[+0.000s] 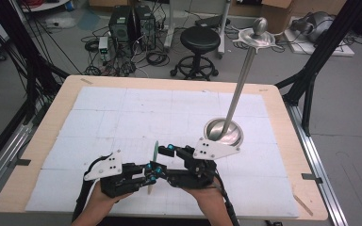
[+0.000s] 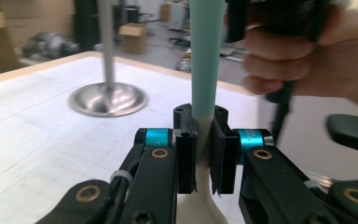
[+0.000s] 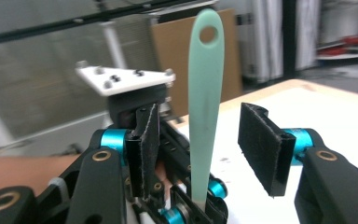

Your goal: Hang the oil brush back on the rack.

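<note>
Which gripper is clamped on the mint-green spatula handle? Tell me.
The left gripper: its fingers press the mint-green plastic spatula handle. The right gripper stands open around it, not touching.

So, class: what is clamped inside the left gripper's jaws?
The left gripper is shut on the green spatula, gripping it where green handle meets cream end. The pads cover that stretch.

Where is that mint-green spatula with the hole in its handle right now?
The mint-green spatula stands upright near the table's front edge in the high view, clamped by the left gripper, between the right gripper's open jaws, left of the steel stand's base.
</note>
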The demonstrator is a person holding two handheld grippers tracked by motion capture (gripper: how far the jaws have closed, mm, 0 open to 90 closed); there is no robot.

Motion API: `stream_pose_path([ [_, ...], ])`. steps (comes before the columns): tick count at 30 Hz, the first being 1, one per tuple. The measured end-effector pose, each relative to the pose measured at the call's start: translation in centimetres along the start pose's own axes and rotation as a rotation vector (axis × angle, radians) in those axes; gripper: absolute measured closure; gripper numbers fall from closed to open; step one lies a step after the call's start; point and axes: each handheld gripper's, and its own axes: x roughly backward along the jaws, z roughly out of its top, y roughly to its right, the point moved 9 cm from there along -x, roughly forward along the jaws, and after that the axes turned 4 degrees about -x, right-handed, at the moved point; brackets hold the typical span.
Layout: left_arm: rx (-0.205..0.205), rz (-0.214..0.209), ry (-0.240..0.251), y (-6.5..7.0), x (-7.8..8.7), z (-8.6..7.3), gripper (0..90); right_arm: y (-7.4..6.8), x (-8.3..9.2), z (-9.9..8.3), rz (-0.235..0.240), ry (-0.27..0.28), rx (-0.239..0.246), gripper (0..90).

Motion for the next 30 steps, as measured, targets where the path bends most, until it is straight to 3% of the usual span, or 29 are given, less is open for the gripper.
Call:
stream_pose_path([
  [5,-0.010,0.087,-0.020,-0.6,-0.2,-0.2,82.1,0.3,-0.3,0.1,-0.162,-0.009,-0.016,51.6],
  [9,-0.012,0.125,-0.027,-0.8,-0.4,-0.2,82.1,0.2,-0.7,0.2,-0.247,-0.025,-0.002,55.4],
  [12,-0.002,0.145,-0.035,-0.9,-0.5,-0.3,82.0,0.4,-0.9,0.2,-0.292,-0.031,-0.028,59.2],
  [22,-0.005,0.175,-0.045,-0.9,-0.8,-0.5,81.7,0.7,-1.1,-0.1,-0.361,-0.041,-0.095,76.7],
  [28,0.006,0.160,-0.031,-0.7,-0.8,-0.3,81.1,0.6,-1.0,-0.1,-0.374,-0.037,-0.104,78.3],
  [30,0.016,0.149,-0.017,-0.7,-0.7,-0.1,77.2,0.4,-1.0,0.0,-0.368,-0.044,-0.095,79.1],
])
